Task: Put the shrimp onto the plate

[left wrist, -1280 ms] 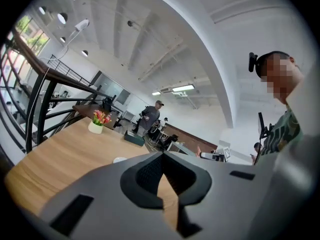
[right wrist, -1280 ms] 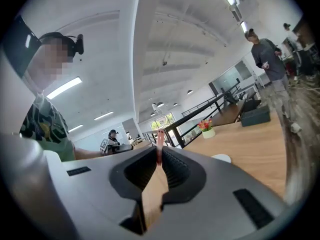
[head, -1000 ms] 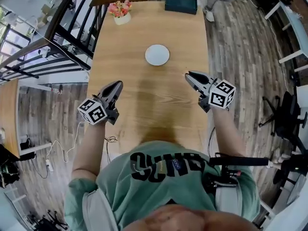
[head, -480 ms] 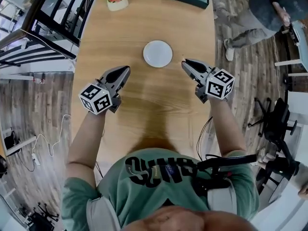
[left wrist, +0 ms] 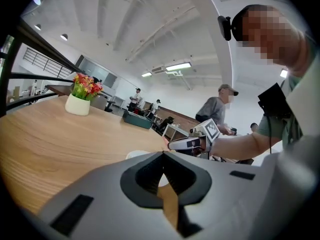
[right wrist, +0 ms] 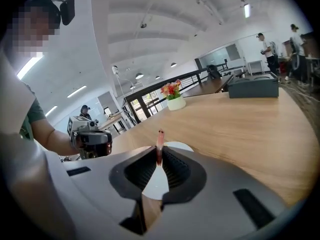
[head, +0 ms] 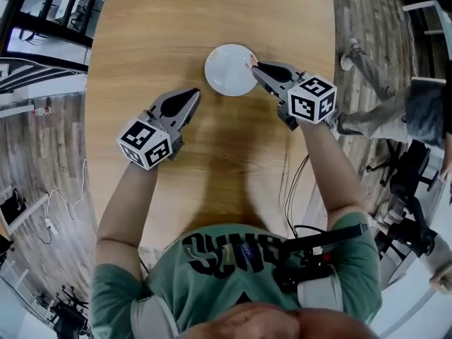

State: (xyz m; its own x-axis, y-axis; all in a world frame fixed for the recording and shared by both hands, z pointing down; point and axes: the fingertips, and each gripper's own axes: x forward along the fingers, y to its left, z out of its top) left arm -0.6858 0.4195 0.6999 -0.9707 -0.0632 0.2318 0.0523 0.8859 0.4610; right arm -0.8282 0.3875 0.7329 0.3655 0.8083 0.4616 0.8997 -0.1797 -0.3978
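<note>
The small pink shrimp (right wrist: 160, 143) is sitting pinched at the very tips of your right gripper (head: 258, 67), its dark-eyed end poking out past the jaws. Those jaws are standing almost together, with only the shrimp's thin body between them.

In the head view you are holding it right at the right-hand rim of the round white plate (head: 227, 73). How high above the rim it is, I cannot tell. You are at the placing step, so my advice is this:
- Carry the tips further in toward the plate's middle.
- Bring them low before you open.
- Part the jaws gently, so the shrimp is not clinging to a pad or tumbling off the edge onto the pale wooden desk (head: 152, 37).

Your left gripper (head: 196, 92) is lying near the plate's lower left, apart from it, with its jaws closed tip to tip on nothing. It is best kept out of the way there.

Further up the desk a white pot of red and yellow flowers (left wrist: 79, 101) and a dark green box (right wrist: 252, 86) are standing well clear.

As for writing, the black lettering on your green shirt (head: 236, 249) is creasing too much to read. The marker cube (head: 311, 99) is showing only black-and-white squares.
</note>
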